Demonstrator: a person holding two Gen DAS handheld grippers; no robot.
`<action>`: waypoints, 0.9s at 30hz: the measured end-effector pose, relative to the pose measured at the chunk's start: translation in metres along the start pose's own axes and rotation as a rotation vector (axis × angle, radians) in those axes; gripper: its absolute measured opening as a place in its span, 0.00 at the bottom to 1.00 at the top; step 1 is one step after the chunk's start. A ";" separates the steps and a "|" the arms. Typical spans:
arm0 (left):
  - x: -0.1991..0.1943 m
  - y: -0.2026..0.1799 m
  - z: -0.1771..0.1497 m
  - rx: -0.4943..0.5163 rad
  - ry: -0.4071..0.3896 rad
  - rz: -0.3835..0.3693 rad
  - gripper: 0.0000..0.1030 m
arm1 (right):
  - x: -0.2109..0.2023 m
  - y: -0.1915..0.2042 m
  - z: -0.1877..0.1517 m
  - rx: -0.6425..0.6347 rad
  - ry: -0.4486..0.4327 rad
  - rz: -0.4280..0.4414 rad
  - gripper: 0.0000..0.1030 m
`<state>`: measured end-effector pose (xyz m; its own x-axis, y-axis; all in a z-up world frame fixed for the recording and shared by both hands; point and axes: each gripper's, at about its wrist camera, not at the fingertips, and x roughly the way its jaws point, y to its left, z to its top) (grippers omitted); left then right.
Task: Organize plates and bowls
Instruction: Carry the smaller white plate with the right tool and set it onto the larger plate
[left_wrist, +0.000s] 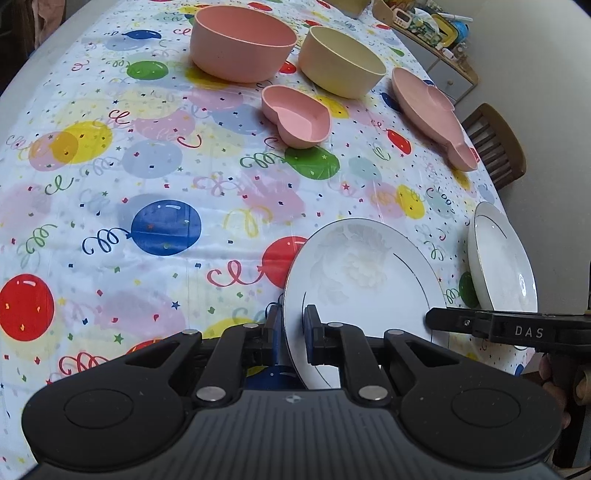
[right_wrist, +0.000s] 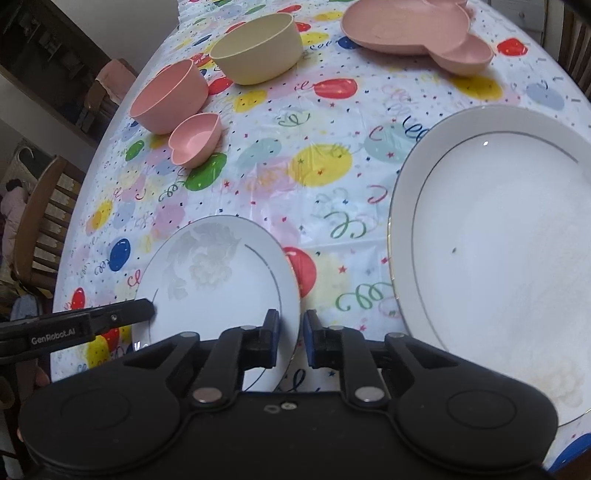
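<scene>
A small white plate (left_wrist: 365, 273) with a faint flower print lies near the table's front edge. My left gripper (left_wrist: 293, 328) straddles its left rim, one finger on each side, jaws nearly closed on it. My right gripper (right_wrist: 291, 330) straddles the right rim of the same plate (right_wrist: 218, 269) the same way. A larger white plate (right_wrist: 495, 240) lies to the right, seen also in the left wrist view (left_wrist: 502, 258). Farther back stand a pink bowl (left_wrist: 242, 44), a cream bowl (left_wrist: 341, 61), a pink heart-shaped dish (left_wrist: 299, 116) and a pink divided plate (left_wrist: 432, 110).
The table carries a balloon-print cloth (left_wrist: 166, 221). A wooden chair (left_wrist: 495, 144) stands at the right side, another chair (right_wrist: 40, 221) at the left. A cluttered shelf (left_wrist: 428, 26) is behind the table.
</scene>
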<state>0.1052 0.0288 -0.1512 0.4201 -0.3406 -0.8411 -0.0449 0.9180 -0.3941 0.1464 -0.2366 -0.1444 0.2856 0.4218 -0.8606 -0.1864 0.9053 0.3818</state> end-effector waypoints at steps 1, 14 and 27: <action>0.000 0.000 0.000 0.002 0.001 -0.002 0.12 | 0.000 0.000 -0.001 0.001 -0.002 0.001 0.14; -0.008 -0.005 -0.003 0.008 -0.004 -0.001 0.11 | -0.012 0.001 -0.008 0.031 -0.023 0.025 0.08; -0.012 -0.063 0.010 0.046 -0.039 -0.026 0.11 | -0.056 -0.017 0.001 0.037 -0.086 -0.004 0.08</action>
<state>0.1117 -0.0230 -0.1123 0.4556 -0.3568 -0.8156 0.0077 0.9177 -0.3971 0.1341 -0.2756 -0.1023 0.3659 0.4199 -0.8306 -0.1507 0.9074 0.3923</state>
